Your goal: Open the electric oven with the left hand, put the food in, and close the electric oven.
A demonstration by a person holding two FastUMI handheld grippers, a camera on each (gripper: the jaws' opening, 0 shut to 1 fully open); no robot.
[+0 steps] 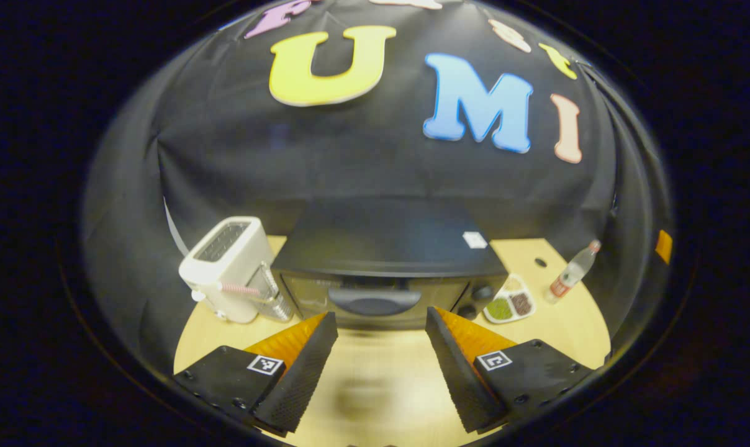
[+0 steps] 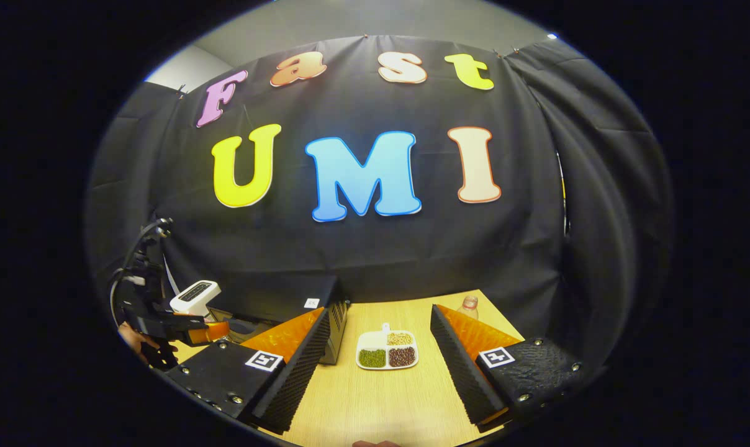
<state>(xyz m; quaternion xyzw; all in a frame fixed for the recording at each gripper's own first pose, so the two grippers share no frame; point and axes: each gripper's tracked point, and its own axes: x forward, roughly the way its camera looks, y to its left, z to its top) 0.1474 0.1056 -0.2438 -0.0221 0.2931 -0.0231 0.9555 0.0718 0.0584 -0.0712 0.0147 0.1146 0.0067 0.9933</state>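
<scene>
In the left gripper view a black electric oven [image 1: 387,261] stands on the wooden table, door closed, with a curved dark handle [image 1: 375,300] on its front. My left gripper [image 1: 381,326] is open just before that handle, with nothing between its fingers. To the oven's right lies a white divided plate of food [image 1: 509,304] with green, brown and pale beans. In the right gripper view my right gripper [image 2: 381,338] is open above the table, and the food plate [image 2: 387,351] lies ahead between its fingers. The oven [image 2: 300,310] and the left gripper [image 2: 189,329] show at the left.
A white toaster [image 1: 229,267] stands left of the oven, with a metal grater [image 1: 269,295] leaning beside it. A clear bottle with a red label [image 1: 570,273] lies right of the plate, near the table's edge. Black cloth walls close in the back and sides.
</scene>
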